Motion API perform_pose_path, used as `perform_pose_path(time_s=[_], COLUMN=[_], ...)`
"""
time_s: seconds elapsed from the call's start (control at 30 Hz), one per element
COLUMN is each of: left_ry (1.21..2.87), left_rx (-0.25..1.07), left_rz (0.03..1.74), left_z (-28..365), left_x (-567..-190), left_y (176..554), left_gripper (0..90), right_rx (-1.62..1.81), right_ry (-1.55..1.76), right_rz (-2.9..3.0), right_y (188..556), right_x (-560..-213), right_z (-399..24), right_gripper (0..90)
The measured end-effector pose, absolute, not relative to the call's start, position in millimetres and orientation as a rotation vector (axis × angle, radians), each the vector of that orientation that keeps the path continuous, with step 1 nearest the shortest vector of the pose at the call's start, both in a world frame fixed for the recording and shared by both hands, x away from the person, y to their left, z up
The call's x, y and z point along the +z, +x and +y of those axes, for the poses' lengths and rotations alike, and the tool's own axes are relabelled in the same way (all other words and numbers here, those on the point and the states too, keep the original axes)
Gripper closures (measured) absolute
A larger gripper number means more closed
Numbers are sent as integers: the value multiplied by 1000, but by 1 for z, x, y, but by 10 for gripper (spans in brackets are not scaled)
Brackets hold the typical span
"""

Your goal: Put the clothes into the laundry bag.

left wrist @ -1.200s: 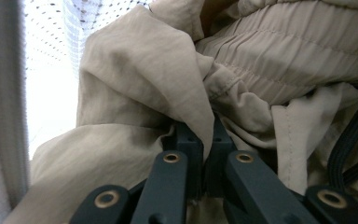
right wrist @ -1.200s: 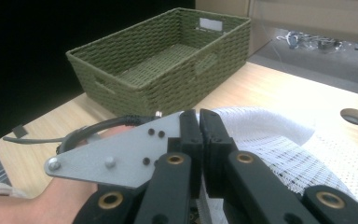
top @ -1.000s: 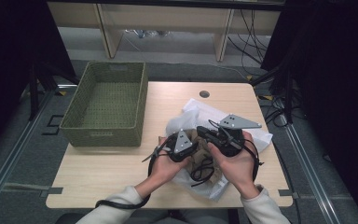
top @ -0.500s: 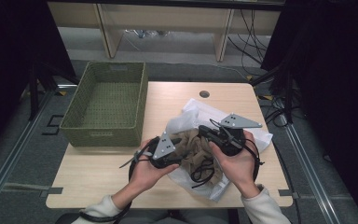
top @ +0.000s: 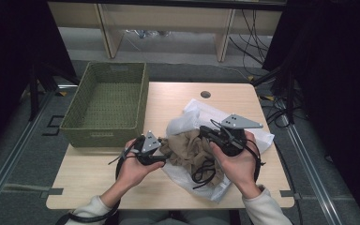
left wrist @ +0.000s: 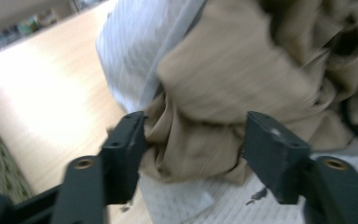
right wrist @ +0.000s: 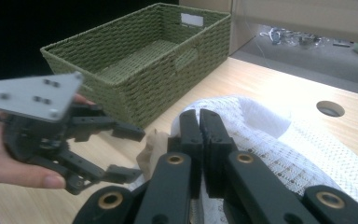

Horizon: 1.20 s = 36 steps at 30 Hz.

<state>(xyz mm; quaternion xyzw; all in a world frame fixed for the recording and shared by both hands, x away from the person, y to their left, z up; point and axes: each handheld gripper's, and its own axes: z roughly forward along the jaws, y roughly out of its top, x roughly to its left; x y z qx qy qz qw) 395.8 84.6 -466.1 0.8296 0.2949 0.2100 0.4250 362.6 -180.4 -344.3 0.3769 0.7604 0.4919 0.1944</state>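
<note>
A crumpled tan cloth garment [top: 192, 150] is seen on a white mesh laundry bag [top: 201, 115] near the right of the light wooden table [top: 98, 187]. The left gripper [left wrist: 191, 154] has just been opened; its jaws stand apart beside the garment's fold. The right gripper [right wrist: 199, 128] is pressed together on the bag's mesh. A green woven basket [top: 108, 103] is set far left.

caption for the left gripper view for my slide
Open left gripper, jaws just opened, framing bunched tan cloth on a white mesh bag.
</note>
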Motion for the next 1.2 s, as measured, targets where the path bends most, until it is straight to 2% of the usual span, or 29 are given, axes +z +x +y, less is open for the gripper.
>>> perform_pose_path(time_s=[0.07,0.2,0.23,0.33,0.43,0.53,0.57,0.87,1.0,1.2], left_ry=[2111,2164,2187,2230,2236,2214,2210,1965,1875,1784], left_rx=[535,594,614,625,616,556,537,353,358,477], left_rz=[738,690,677,654,642,654,664,641,594,568], left_z=[84,78,77,72,65,60,59,45,33,12], left_x=[-471,-479,-482,-486,-488,-488,-486,-456,-443,-440], left_y=[401,409,411,411,408,407,406,383,374,378], left_gripper=[314,296,328,524,677,840,870,885,886,883], right_rx=[1378,1375,1390,1368,1358,1365,1369,1366,1374,1412], right_ry=[1070,1053,1049,1062,1048,1049,1048,1030,1056,1028], right_rz=[2122,2132,2131,2125,2127,2143,2143,2151,2167,2167], right_y=[362,363,364,363,365,365,365,365,359,356], right_x=[-345,-345,-346,-346,-347,-348,-349,-350,-348,-345], right_z=[-179,-180,-179,-179,-179,-179,-178,-175,-170,-167], right_gripper=[898,898,897,897,897,897,897,897,898,897])
